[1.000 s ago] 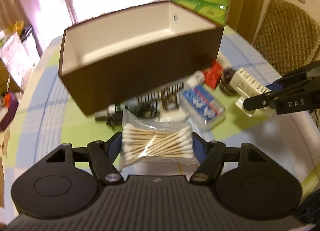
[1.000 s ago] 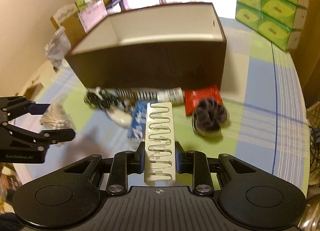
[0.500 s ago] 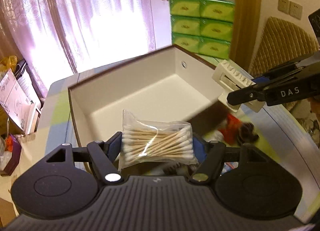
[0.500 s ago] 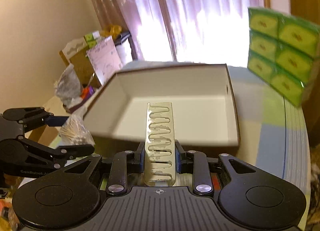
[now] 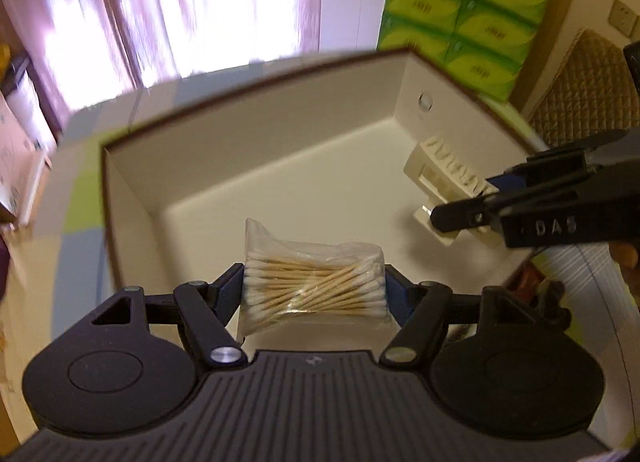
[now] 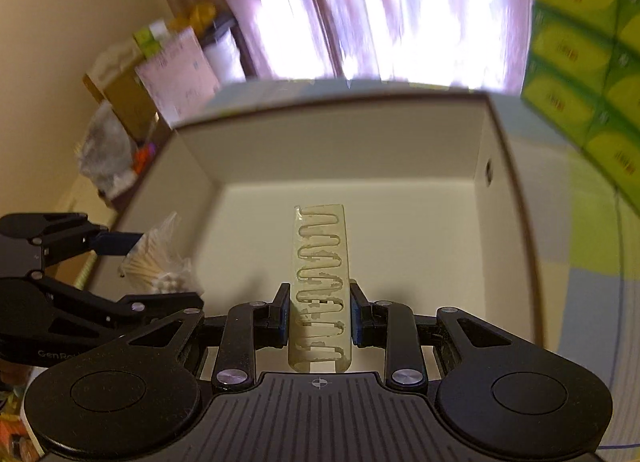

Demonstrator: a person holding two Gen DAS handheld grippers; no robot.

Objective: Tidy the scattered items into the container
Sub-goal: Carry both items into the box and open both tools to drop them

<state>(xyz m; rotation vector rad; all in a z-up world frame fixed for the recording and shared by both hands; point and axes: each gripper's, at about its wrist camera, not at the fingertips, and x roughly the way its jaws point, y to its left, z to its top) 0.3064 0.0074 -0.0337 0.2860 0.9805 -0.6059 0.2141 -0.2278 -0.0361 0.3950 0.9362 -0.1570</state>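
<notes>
A brown box with a cream inside (image 5: 280, 149) (image 6: 400, 221) lies open below both grippers. My left gripper (image 5: 314, 288) is shut on a clear bag of cotton swabs (image 5: 316, 290), held over the box's near left part. That bag (image 6: 160, 266) also shows at the left of the right wrist view, in the left gripper (image 6: 132, 270). My right gripper (image 6: 319, 312) is shut on a cream plastic holder with a wavy slot (image 6: 320, 282), above the box floor. In the left wrist view the holder (image 5: 444, 177) hangs over the box's right side in the right gripper (image 5: 476, 201).
Green tissue packs (image 5: 464, 9) (image 6: 580, 69) are stacked behind the box to the right. A quilted chair back (image 5: 580, 89) stands far right. Cartons and bags (image 6: 132, 117) pile up to the left. Small red and dark items (image 5: 540, 290) lie on the checked cloth outside the box's right wall.
Both grippers have risen from table level and moved forward over the open box, carrying the swab bag and the holder. The box's inside now fills both views.
</notes>
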